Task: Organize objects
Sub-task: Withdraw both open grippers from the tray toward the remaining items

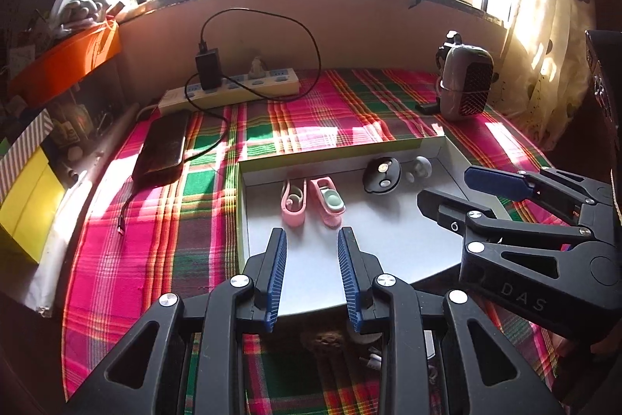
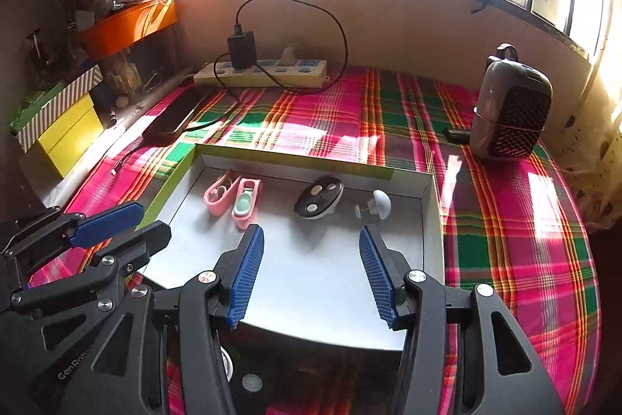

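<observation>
Left wrist: right gripper (image 1: 447, 187) reads "DAS", parted; left gripper (image 1: 312, 234) parted, "GenRob" legible.

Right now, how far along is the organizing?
Looks done: two pink clips, a black disc and a white knob lie in the tray. In hand: nothing; left gripper and right gripper hover open, empty. Left: possibly the small items partly visible at the tray's near edge.

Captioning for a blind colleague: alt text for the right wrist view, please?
The open right gripper hovers over a shallow white tray on a plaid cloth, holding two pink cases, a black disc and a small white knob; the left gripper enters at left.
</observation>
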